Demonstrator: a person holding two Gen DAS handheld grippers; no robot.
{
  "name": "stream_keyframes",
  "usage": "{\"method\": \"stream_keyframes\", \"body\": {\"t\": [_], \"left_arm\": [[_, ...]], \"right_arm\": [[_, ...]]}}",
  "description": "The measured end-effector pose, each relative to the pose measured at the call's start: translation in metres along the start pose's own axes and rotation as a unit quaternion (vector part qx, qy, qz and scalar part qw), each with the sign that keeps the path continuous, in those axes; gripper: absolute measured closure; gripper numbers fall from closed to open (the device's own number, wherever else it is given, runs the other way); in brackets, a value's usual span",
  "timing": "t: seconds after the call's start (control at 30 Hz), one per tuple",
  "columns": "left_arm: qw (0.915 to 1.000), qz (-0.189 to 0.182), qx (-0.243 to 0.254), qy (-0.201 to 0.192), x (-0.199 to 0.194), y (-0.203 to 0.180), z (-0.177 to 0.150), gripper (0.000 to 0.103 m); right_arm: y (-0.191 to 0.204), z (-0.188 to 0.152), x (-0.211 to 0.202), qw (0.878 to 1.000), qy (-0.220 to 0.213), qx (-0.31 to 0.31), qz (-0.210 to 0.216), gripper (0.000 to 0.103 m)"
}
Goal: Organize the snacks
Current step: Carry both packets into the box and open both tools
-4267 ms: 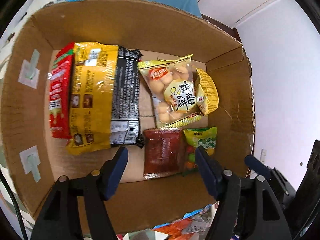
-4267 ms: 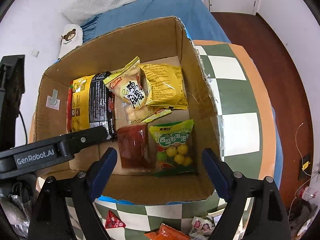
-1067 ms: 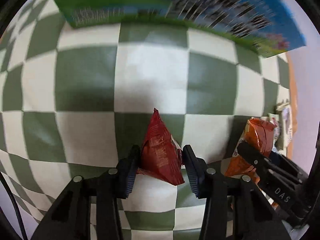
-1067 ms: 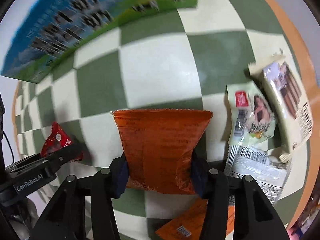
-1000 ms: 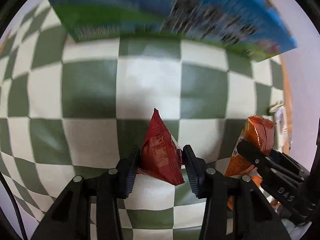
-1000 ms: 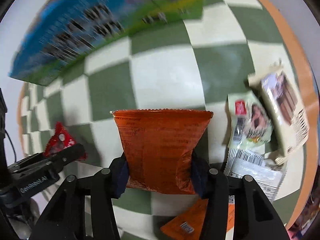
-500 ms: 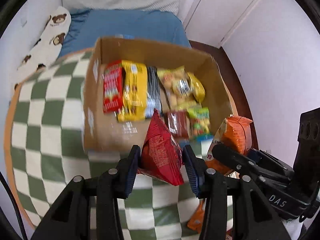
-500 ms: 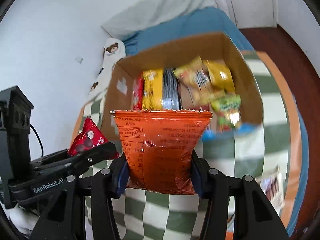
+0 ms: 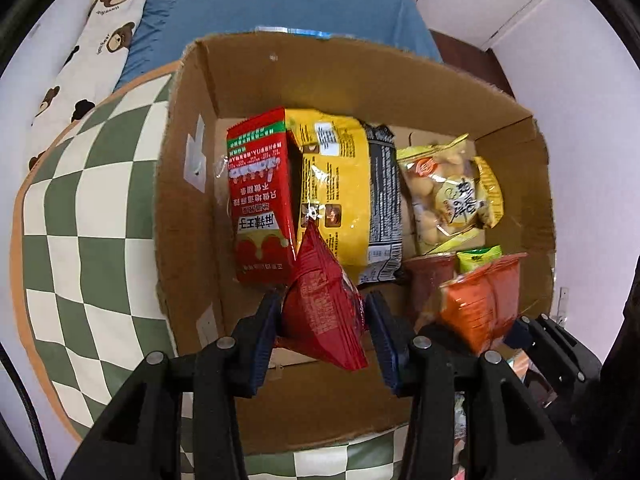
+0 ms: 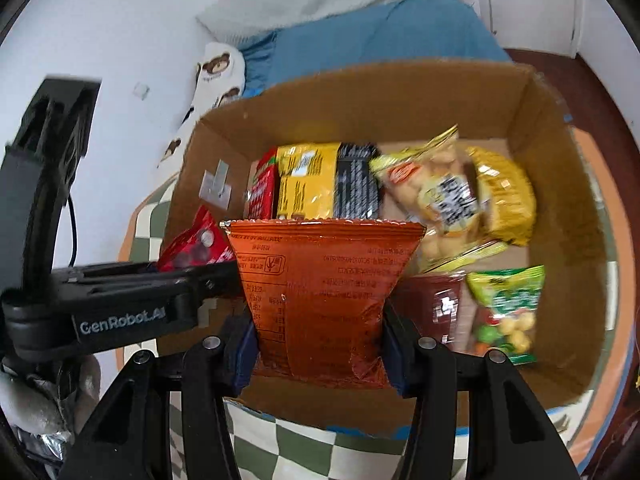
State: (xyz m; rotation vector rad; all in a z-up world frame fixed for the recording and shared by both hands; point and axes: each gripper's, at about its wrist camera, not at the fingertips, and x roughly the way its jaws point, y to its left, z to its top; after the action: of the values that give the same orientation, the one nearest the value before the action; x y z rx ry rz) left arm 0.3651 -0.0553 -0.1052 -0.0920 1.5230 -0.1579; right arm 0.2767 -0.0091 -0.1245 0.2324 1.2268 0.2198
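Observation:
My left gripper (image 9: 322,332) is shut on a small red triangular snack packet (image 9: 320,312) and holds it over the near left part of the open cardboard box (image 9: 360,76). My right gripper (image 10: 318,344) is shut on an orange snack bag (image 10: 320,292) and holds it above the box's (image 10: 400,92) near wall. The orange bag also shows in the left wrist view (image 9: 478,304), and the red packet in the right wrist view (image 10: 196,246). The box holds a red carton (image 9: 260,204), a yellow and black pack (image 9: 344,196), a pale yellow ball-snack bag (image 9: 444,192), a dark red packet (image 10: 434,304) and a green candy bag (image 10: 506,308).
The box stands on a green and white checkered table (image 9: 80,220) with an orange rim. A blue bed (image 9: 260,0) and a bear-print pillow (image 9: 92,44) lie behind it. White walls stand at both sides. The left gripper's body (image 10: 100,308) crosses the left of the right wrist view.
Both grippers have lifted their packets off the checkered table and carried them to the box. They have since moved closer and lower over its near side.

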Motion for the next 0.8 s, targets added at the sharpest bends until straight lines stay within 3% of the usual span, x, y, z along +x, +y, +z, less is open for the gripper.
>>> {"method": "stream_keyframes", "body": {"t": [0.17,0.2,0.23,0.27,0.47,0.7,0.8], "left_arm": [[0.9994,0.013,-0.001,0.031,0.018,0.002,-0.002,0.059],[0.9993,0.014,-0.005,0.034,0.02,0.004,-0.003,0.058],[0.9993,0.01,-0.008,0.036,0.023,0.006,-0.004,0.05],[0.9992,0.009,-0.008,0.037,0.025,0.007,-0.005,0.039],[0.9995,0.012,-0.007,0.028,0.027,0.007,-0.006,0.03],[0.9996,0.022,-0.013,0.012,0.021,0.008,-0.01,0.029],[0.9995,0.03,-0.007,-0.006,0.015,0.006,-0.015,0.021]], "right_arm": [[-0.006,-0.001,0.027,0.999,0.042,0.006,0.007,0.046],[-0.01,-0.001,0.036,0.998,0.068,0.017,0.0,0.033],[-0.013,-0.002,0.041,0.996,0.083,0.018,-0.004,0.017],[-0.015,-0.003,0.043,0.996,0.086,0.016,-0.008,0.012],[-0.029,-0.005,0.039,0.996,0.081,0.021,-0.027,0.011],[-0.041,-0.008,0.018,0.997,0.053,0.029,-0.057,0.011],[-0.044,-0.005,0.006,0.996,0.042,0.032,-0.069,0.011]]}}
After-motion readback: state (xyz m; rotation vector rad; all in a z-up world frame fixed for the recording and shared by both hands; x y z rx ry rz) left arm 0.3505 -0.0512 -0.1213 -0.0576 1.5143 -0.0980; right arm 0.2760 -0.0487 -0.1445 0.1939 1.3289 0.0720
